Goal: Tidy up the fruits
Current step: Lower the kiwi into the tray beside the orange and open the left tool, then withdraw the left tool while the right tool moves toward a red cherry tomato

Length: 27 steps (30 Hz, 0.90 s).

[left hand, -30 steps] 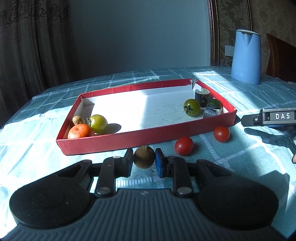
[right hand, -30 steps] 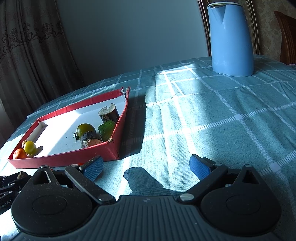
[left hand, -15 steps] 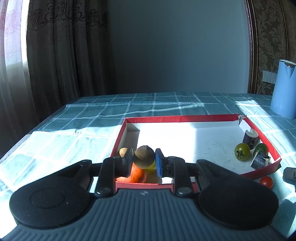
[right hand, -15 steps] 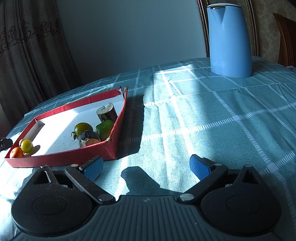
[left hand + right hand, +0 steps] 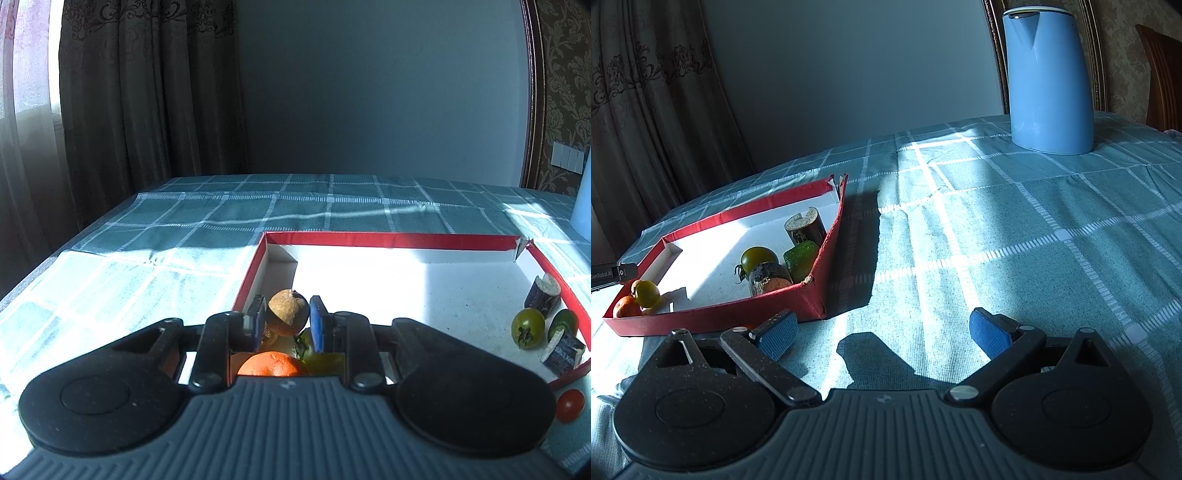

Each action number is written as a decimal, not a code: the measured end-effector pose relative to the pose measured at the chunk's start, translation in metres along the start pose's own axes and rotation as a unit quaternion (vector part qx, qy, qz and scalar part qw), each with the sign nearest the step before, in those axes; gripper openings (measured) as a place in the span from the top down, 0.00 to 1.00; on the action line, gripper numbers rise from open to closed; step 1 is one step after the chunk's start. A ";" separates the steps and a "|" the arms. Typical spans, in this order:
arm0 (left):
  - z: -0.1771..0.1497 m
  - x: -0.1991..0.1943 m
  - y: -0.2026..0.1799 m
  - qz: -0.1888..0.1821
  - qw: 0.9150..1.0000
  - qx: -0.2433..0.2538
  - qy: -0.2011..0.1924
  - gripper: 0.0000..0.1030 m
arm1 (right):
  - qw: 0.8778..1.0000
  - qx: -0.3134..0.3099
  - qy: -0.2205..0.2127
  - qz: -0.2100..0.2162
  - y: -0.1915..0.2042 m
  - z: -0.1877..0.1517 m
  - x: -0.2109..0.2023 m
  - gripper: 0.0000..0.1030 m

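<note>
My left gripper point(image 5: 287, 323) is shut on a brown kiwi point(image 5: 288, 312) and holds it above the near left corner of the red tray point(image 5: 388, 239). Under it in the tray lie an orange point(image 5: 271, 364), a green tomato point(image 5: 314, 350) and a small brown fruit, partly hidden. At the tray's right end are another green tomato point(image 5: 527, 327), a green fruit and two dark cut pieces point(image 5: 543, 295). A red cherry tomato point(image 5: 570, 404) lies on the cloth outside the tray. My right gripper point(image 5: 882, 334) is open and empty, low over the cloth to the right of the tray point(image 5: 713, 317).
A blue kettle point(image 5: 1049, 77) stands at the far right of the table. The checked teal tablecloth point(image 5: 1015, 240) covers the table. Curtains hang at the left, a wall behind. A wooden chair point(image 5: 1163, 74) is at the far right. The table's left edge is near the tray.
My left gripper has lifted the kiwi off the cloth in front of the tray and carried it over the tray's near left corner. My right gripper has barely moved.
</note>
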<state>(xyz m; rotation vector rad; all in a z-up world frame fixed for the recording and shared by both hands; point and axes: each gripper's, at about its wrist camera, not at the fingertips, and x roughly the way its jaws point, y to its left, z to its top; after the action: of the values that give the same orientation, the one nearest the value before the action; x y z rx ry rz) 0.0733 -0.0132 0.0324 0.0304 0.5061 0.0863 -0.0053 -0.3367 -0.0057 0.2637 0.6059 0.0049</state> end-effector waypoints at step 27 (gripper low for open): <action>-0.047 -0.049 0.018 -0.021 1.000 0.006 -0.004 0.02 | 1.000 0.004 -0.001 0.003 -0.001 0.001 -0.001 0.02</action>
<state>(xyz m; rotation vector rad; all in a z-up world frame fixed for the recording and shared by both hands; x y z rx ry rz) 0.0066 0.0003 0.0161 0.0328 0.4984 0.0418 -0.0057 -0.3377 -0.0049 0.2728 0.6027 0.0082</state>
